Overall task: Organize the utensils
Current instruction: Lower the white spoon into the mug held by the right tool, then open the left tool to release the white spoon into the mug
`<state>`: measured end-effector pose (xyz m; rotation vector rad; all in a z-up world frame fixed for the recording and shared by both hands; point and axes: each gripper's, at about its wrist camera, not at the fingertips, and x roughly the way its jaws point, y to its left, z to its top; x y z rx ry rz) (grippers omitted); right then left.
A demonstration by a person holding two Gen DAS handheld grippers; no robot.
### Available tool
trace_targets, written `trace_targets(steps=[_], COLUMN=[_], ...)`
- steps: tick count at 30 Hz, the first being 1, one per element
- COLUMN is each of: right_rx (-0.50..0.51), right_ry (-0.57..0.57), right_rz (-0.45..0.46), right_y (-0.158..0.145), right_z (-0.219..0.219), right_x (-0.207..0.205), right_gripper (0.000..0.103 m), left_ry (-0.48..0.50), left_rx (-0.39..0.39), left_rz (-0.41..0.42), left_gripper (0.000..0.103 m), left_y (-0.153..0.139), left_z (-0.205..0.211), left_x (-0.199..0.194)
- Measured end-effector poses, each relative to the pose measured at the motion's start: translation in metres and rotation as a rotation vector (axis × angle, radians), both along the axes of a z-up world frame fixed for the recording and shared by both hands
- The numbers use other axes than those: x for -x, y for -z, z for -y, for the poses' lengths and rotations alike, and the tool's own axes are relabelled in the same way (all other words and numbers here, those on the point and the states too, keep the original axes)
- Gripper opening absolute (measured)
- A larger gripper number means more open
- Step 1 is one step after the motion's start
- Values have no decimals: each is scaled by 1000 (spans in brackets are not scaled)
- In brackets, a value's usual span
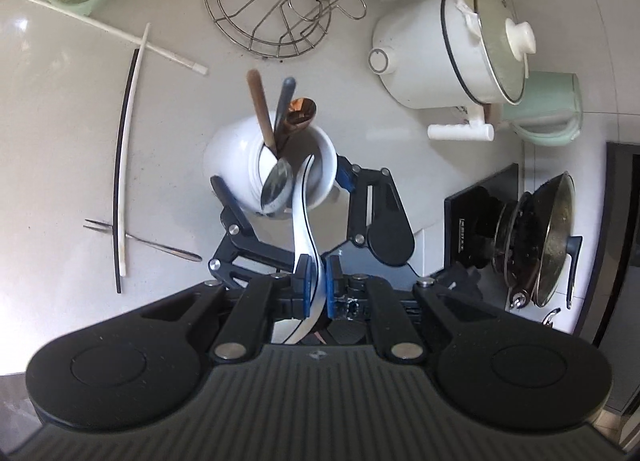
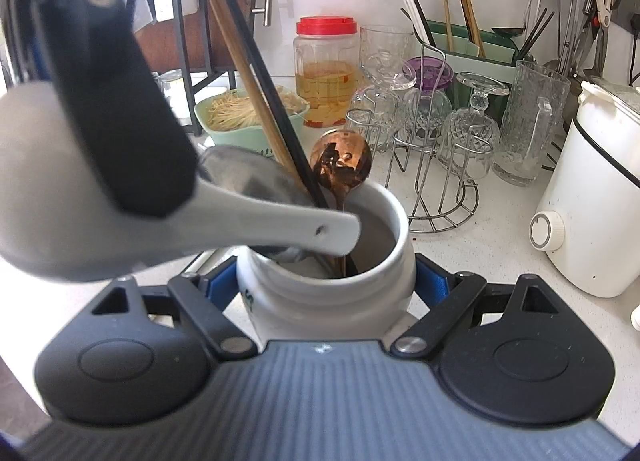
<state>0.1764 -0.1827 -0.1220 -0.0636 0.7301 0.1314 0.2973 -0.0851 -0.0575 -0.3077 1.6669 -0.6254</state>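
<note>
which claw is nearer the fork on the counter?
Left. The left claw, clamping the white spoon, sits just right of the fork. The right claw grips the white jar farther back.

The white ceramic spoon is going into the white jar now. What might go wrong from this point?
1. The white ceramic spoon, clamped in the left hand-held gripper, enters the white ceramic jar handle first; it may jam against the copper-coloured spoon and chopsticks already inside.
2. The jar is held tilted by the right hand-held gripper; more tilt might spill its contents.
3. Released early, the heavy bowl end could tip the spoon out.
</note>
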Motion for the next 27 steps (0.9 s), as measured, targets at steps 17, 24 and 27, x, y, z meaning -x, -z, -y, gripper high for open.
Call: trace_targets(steps=[17, 24, 27], right_rx=[0, 2, 2], right_ry=[-15, -27, -32], right_rz=[3, 7, 7], right_y=[0, 0, 0], right_z=[0, 1, 1], right_x=[-2, -1, -1], right_gripper=[91, 91, 91], left_ry=[-83, -89, -116], left_rx=[20, 70, 96], left_rz=[16, 169, 237], left_gripper=[9, 10, 14], left_y=[-3, -28, -39], left_z=[6, -3, -12], left_x=[-3, 15, 27])
